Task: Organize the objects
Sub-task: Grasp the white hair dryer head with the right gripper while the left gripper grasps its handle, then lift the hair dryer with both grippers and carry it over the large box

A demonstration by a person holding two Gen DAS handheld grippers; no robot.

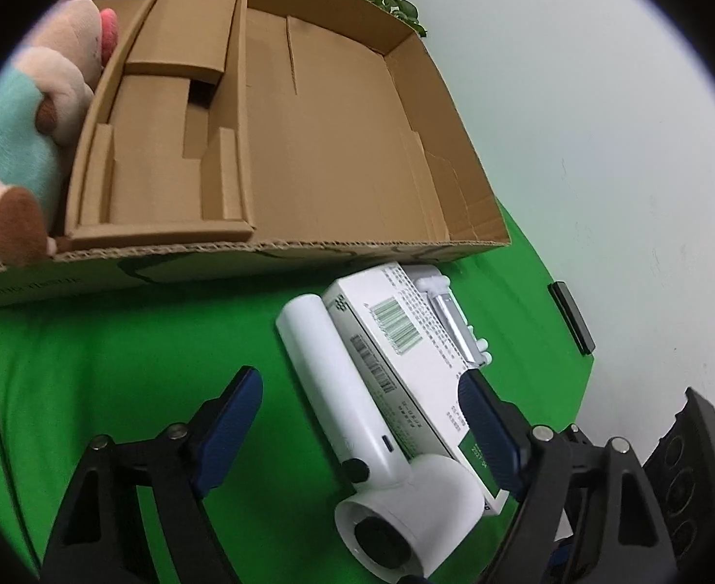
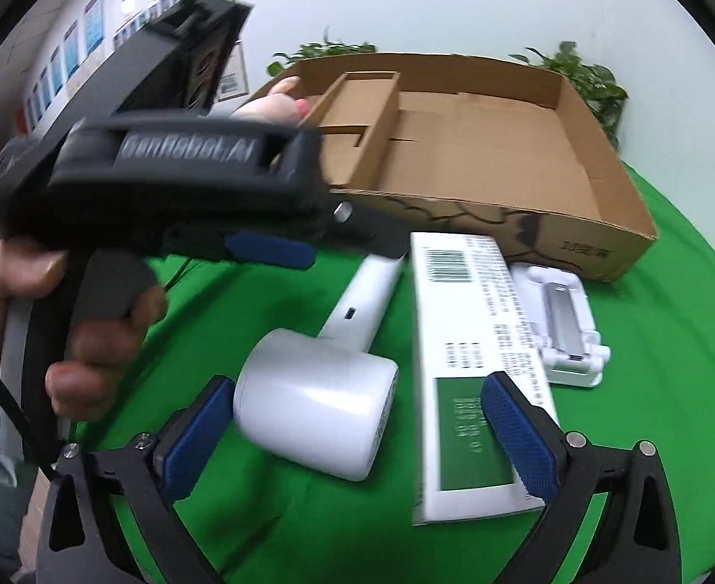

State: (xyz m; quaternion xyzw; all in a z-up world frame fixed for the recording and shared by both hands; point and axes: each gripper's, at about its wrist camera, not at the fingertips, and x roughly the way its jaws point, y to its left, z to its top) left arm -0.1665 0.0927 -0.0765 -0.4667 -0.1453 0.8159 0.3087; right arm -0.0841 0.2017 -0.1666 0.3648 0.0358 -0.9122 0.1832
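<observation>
Left wrist view: the left tongs (image 1: 359, 413) fill the bottom of the frame, spread wide and pinching nothing. Between the blue pads (image 1: 233, 430) lies a white dryer (image 1: 357, 418) on the green counter (image 1: 114, 365), its handle running up toward frame centre and its round head at lower centre. A white box (image 1: 406, 355) with barcodes lies touching the dryer along its right side; the right pad overlaps the box's near end, though contact cannot be told. Beyond the box, right of centre, sits a small white holder (image 1: 449, 311). A cardboard tray (image 1: 318, 155) with a divider insert takes up the upper half, and a plush toy (image 1: 31, 136) sits in its left end, at the left edge. A black bar (image 1: 571, 311) lies at the counter's right edge.

Right wrist view: the right tongs (image 2: 352, 438) are at the bottom, spread, gripping nothing, with the dryer head (image 2: 316, 404) and the box (image 2: 469, 374) between the pads. The holder (image 2: 564, 326) is right of the box, the tray (image 2: 479, 155) in the upper middle. The left tongs (image 2: 269, 248) cross the upper left, held by a hand (image 2: 65, 331). Plants (image 2: 586, 78) stand behind the tray.
</observation>
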